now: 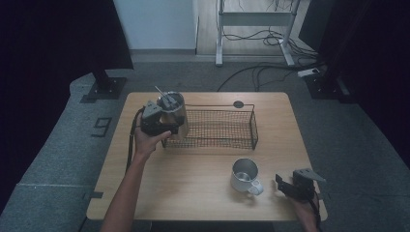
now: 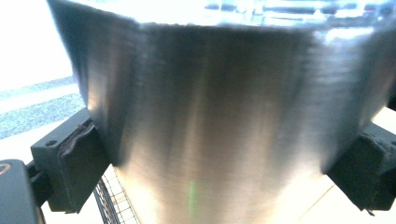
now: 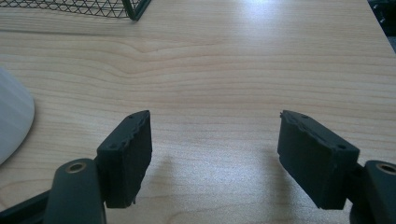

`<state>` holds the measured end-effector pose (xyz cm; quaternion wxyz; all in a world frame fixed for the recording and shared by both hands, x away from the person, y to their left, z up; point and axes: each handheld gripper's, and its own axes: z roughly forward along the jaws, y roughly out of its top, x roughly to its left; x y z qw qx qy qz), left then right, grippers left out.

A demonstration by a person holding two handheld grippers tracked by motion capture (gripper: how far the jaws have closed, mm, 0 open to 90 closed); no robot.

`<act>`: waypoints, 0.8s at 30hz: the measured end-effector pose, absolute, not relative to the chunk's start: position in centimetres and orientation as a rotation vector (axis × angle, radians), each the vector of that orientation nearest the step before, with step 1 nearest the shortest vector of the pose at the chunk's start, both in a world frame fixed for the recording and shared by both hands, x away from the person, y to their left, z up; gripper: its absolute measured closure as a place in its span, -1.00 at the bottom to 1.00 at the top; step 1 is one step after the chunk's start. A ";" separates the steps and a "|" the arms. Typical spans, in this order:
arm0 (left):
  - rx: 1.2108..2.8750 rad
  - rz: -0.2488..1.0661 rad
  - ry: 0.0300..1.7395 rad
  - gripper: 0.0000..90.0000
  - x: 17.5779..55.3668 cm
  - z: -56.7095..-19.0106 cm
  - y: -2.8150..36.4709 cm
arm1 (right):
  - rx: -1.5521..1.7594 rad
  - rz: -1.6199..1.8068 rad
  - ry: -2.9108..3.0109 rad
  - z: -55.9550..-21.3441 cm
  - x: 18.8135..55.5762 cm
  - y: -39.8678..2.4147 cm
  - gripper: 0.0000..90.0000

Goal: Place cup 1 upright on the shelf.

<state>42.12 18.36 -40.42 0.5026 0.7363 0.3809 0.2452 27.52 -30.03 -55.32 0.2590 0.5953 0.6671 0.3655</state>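
Left gripper (image 1: 167,126) clamps the steel cup (image 1: 173,113) by its sides, holding it up over the left end of the wire basket (image 1: 220,128), which sits toward the table's (image 1: 193,193) far edge. Right gripper (image 1: 285,186) rests by the near right corner, jaws spread wide, nothing between them, beside the white mug (image 1: 245,175).

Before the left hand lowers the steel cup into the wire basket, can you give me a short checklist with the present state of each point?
1. Left claw clamped on steel cup: ok.
2. Cup held above the wire basket, at its left end: ok.
3. Basket floor below the cup free: cannot tell.
4. Right claw open, apart from the basket: ok.
5. White mug standing outside the basket: ok.
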 end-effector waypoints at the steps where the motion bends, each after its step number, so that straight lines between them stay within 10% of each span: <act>1: 1.779 0.592 0.919 -0.90 42.2 -40.4 18.3 | 1.613 0.991 1.808 -55.3 27.5 -30.0 -0.43; 24: 1.782 0.596 0.918 -0.90 44.6 -40.2 17.0 | 1.617 0.986 1.806 -55.3 27.5 -30.2 -0.42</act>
